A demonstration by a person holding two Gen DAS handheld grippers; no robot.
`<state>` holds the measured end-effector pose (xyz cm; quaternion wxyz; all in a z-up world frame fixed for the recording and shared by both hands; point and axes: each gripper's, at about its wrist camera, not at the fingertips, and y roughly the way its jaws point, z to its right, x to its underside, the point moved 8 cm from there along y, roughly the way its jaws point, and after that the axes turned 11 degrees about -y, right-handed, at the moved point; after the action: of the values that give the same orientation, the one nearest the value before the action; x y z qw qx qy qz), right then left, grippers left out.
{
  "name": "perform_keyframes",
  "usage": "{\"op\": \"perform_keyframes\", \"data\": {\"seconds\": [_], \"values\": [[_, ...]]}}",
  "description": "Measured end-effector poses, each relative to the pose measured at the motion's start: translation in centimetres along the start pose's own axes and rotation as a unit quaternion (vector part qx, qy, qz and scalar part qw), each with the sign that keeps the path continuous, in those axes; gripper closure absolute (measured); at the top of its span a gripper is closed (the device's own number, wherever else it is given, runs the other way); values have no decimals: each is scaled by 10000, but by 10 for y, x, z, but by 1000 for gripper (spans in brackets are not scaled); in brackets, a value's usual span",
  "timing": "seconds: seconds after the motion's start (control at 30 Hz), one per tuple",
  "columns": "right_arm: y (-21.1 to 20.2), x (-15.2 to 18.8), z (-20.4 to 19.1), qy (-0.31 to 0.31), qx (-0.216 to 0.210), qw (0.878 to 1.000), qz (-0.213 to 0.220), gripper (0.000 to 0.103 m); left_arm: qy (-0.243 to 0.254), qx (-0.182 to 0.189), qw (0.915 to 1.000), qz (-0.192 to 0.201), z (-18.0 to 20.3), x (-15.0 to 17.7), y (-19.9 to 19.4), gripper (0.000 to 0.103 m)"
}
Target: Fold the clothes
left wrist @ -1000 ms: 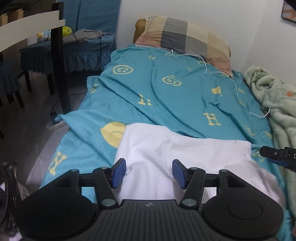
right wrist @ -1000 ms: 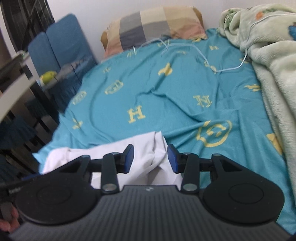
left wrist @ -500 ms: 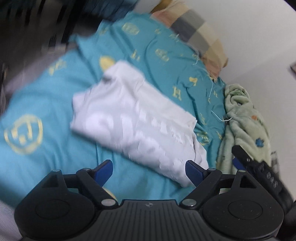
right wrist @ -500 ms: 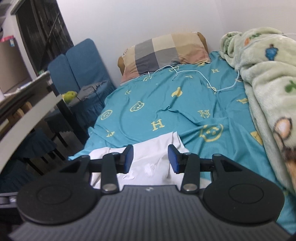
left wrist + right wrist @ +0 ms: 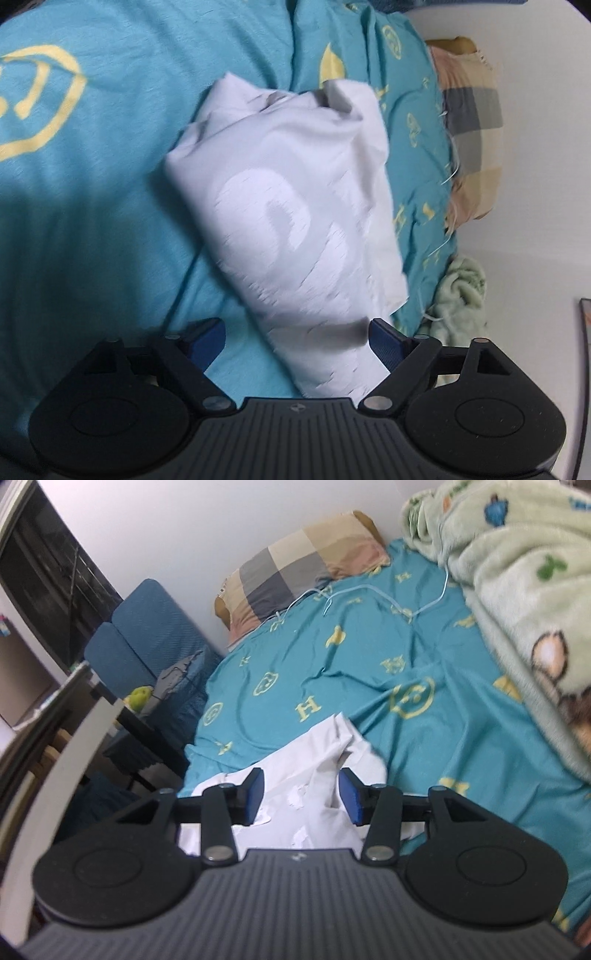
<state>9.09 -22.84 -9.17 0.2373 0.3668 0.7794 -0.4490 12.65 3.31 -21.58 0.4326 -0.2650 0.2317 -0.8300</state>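
**White shirt lies folded on the bed, between two spread tools**

The white cotton shirt [image 5: 295, 206] with a pale printed pattern lies on the teal bed sheet with yellow shapes [image 5: 92, 184]. It is folded into a long, narrow bundle. The far end looks bumpy and loose — not flat.

The left tool [image 5: 297, 341] is spread wide and holds nothing. The near end of the shirt sits right between its blue fingers [image 5: 207, 338]. From this tool, the shirt's long side runs away and a bit to the left.

The right tool [image 5: 301, 797] is also spread and holds nothing. The shirt [image 5: 314, 775] lies just past its tips and under it.

Both tools are close to the shirt, but the left one looks straight down its long side. A next fold would likely go across that long side, I think. The shirt could also be done — one look cannot tell.
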Motion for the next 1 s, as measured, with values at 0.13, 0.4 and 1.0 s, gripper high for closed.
{"op": "perform_keyframes", "data": {"seconds": [0.13,0.4,1.0], "values": [[7,6,5,595,-417,9972,-181,41,178,-19,9998,71,8,-4,-1,48],[29,33,11,2101,-1189,9672,-787,30,832,398,9957,130,37,5,-22,86],[99,80,23,4065,-1020,9035,-898,24,457,1307,9901,-235,42,16,-37,87]]}}
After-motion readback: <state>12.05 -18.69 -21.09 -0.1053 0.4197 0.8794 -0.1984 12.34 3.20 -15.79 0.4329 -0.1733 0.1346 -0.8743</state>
